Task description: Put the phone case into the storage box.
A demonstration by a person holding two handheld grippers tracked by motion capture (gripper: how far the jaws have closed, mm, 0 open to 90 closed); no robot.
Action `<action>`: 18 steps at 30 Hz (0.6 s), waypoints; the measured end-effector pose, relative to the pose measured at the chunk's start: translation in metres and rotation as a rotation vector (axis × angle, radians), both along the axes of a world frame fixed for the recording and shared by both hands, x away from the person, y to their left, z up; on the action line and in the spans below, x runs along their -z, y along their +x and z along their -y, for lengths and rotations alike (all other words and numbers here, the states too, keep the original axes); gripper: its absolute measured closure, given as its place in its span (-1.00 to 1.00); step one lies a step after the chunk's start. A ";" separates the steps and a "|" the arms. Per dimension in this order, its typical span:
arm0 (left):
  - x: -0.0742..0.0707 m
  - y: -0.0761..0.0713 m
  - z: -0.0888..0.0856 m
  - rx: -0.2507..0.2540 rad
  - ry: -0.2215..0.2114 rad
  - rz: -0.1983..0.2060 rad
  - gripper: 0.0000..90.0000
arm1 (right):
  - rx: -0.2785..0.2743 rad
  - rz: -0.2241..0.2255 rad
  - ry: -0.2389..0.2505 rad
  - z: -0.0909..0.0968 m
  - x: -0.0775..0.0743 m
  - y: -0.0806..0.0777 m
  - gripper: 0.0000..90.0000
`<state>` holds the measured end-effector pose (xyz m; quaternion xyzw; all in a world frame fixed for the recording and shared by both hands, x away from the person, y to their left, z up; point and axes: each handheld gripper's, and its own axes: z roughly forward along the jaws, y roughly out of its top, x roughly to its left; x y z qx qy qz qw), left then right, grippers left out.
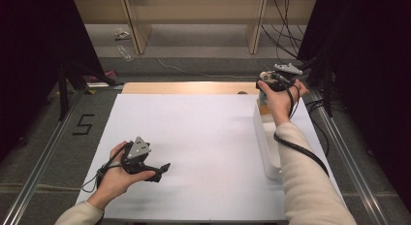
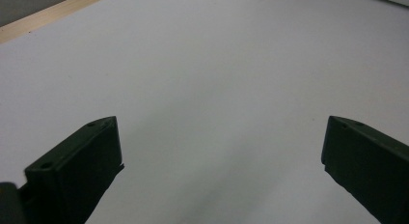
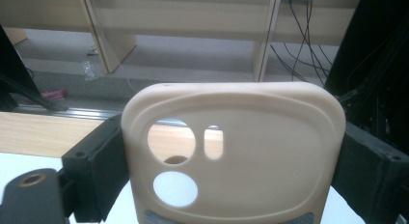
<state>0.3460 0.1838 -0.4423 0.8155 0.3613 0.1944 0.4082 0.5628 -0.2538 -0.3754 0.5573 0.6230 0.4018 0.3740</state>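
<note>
My right gripper [image 3: 231, 151] is clamped across one beige soft-plastic phone case with camera cutouts [image 3: 251, 147], lifted over the long white plastic bin [image 1: 265, 137] at 2 o'clock. Left gripper [image 2: 219, 161] idles, jaws wide and empty, at 8 o'clock on the white tabletop [image 1: 203, 137]. Probably mid-carry; next comes a steady set-down, then release. Count: one case, one bin.

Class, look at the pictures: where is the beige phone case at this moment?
The phone case sits clamped between the right gripper's jaws, held up over the far end of the white tray at the table's right edge.
</note>
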 end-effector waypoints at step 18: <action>0.000 0.000 0.000 0.004 0.002 -0.001 -1.00 | 0.002 -0.015 0.002 0.000 0.009 0.001 -0.75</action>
